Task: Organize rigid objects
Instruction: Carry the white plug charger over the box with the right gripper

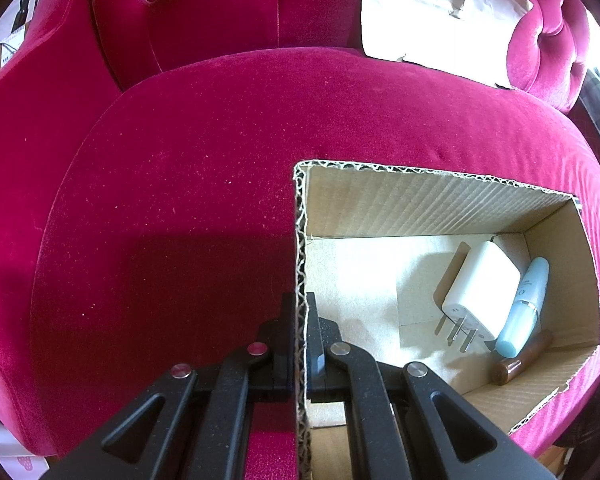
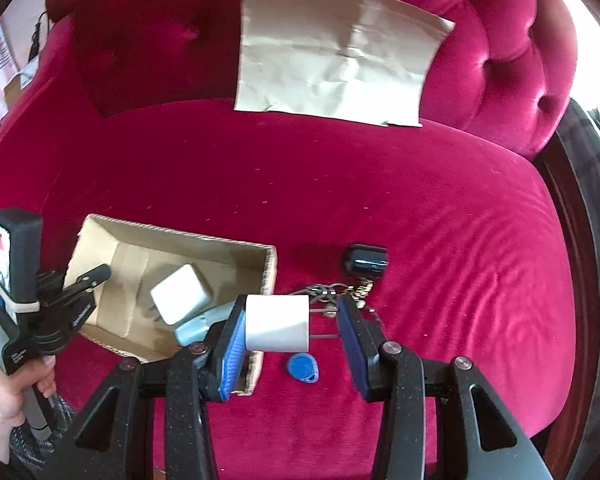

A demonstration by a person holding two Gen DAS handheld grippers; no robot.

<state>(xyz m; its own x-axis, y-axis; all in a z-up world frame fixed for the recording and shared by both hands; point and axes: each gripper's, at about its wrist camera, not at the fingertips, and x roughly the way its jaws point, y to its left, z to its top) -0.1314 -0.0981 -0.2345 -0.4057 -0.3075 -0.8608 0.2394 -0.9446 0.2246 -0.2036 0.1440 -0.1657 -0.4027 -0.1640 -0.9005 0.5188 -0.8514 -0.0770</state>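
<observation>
An open cardboard box point(image 1: 420, 204) point(image 2: 172, 236) sits on a red velvet sofa seat. Inside lie a white plug adapter point(image 1: 480, 288) point(image 2: 180, 296), a pale blue tube point(image 1: 520, 308) point(image 2: 196, 328) and a brown cylinder point(image 1: 520, 360). My left gripper point(image 1: 300, 336) is shut on the box's left wall; it also shows in the right wrist view point(image 2: 96, 276). My right gripper point(image 2: 292, 328) is shut on a small white charger point(image 2: 278, 323), held above the seat just right of the box. A blue key fob point(image 2: 303, 368), a key bunch point(image 2: 332, 292) and a black cylinder point(image 2: 366, 260) lie on the seat.
A sheet of brown paper point(image 2: 332, 52) point(image 1: 432, 12) leans against the tufted sofa back. The sofa's dark wooden frame point(image 2: 576, 240) runs along the right. Bare seat point(image 1: 160, 200) lies left of the box.
</observation>
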